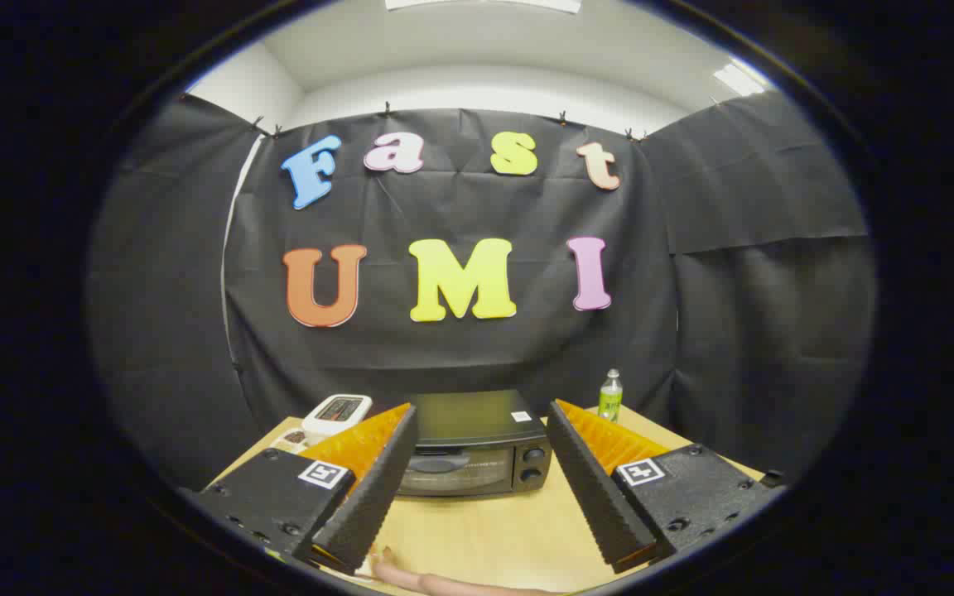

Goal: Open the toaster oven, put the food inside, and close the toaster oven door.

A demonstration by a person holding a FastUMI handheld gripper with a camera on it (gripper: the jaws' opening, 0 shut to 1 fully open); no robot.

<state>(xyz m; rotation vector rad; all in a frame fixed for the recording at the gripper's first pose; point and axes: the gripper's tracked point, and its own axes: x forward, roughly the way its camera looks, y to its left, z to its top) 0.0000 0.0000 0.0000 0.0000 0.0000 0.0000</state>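
Hovering above the wooden surface [485, 538], the tongs [477, 488] stand wide open w/ nothing held between the two fingers [373, 492]; the fingers spread apart in a V, w/ a square marker tag on the body behind each one. Toaster oven [477, 443] sits on the surface beyond the fingers, approx. centred in the gap between them, facing the camera. Its door is shut; door handle runs across the upper front, and two round knobs are stacked at the right side of the front panel. A small white sticker sits on the oven top near the right rear corner. Left of the oven, partly hidden by the left finger, a white device w/ a dark display [336, 414] rests on the surface; a flat card-like item lies just in front of it, too small to identify. Right of the oven, behind the right finger, a clear bottle w/ green label [609, 396] stands upright near the rear edge of the surface, apart from the oven. At the near edge of the surface, below the fingers, a pale elongated item [444, 582] lies flat; can't tell what it is. No contact between tongs and oven.
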